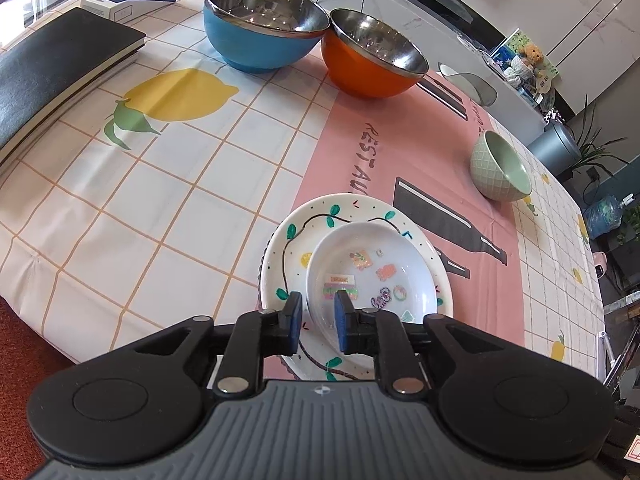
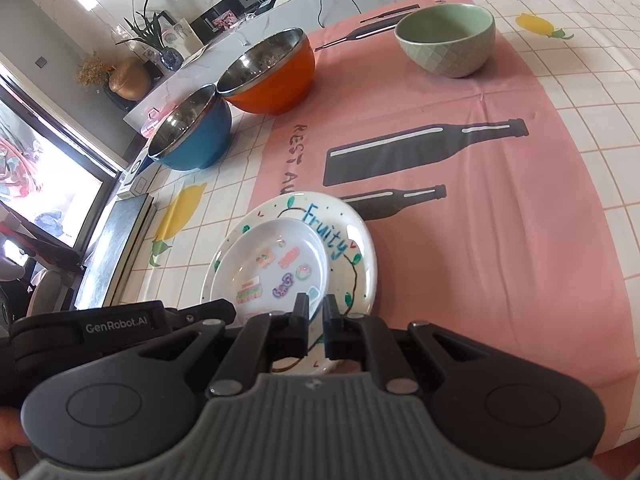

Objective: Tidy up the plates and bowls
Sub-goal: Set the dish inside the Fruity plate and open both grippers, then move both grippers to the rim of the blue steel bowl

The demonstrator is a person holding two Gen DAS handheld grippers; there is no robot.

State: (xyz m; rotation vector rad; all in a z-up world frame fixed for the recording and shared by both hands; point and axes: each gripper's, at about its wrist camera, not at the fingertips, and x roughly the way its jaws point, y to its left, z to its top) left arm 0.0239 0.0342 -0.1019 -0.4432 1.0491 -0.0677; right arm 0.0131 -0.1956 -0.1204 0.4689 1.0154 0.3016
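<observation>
Left gripper (image 1: 317, 322) sits low over the near edge of the plate stack, fingers a bit apart with the rim of the small white dish (image 1: 372, 276) running between the blue pads — can't tell if they're actually pinching it or just straddling. Right gripper (image 2: 317, 322) hangs over the same stack from the other side, fingers almost together with just a thin gap, nothing gripped that I can see.

That sticker-covered small white dish rests inside the bigger painted plate (image 1: 304, 224), the one with "Fruity" lettering, at the near edge of the desk (image 1: 168, 208) on the pink strip of the tablecloth. Further back to the right, a green bowl (image 1: 502, 166) stands alone. At the far end, the orange bowl (image 1: 372, 54) and blue bowl (image 1: 260, 26) sit touching — both steel inside. A black notebook (image 1: 56, 64) lies far left.
</observation>
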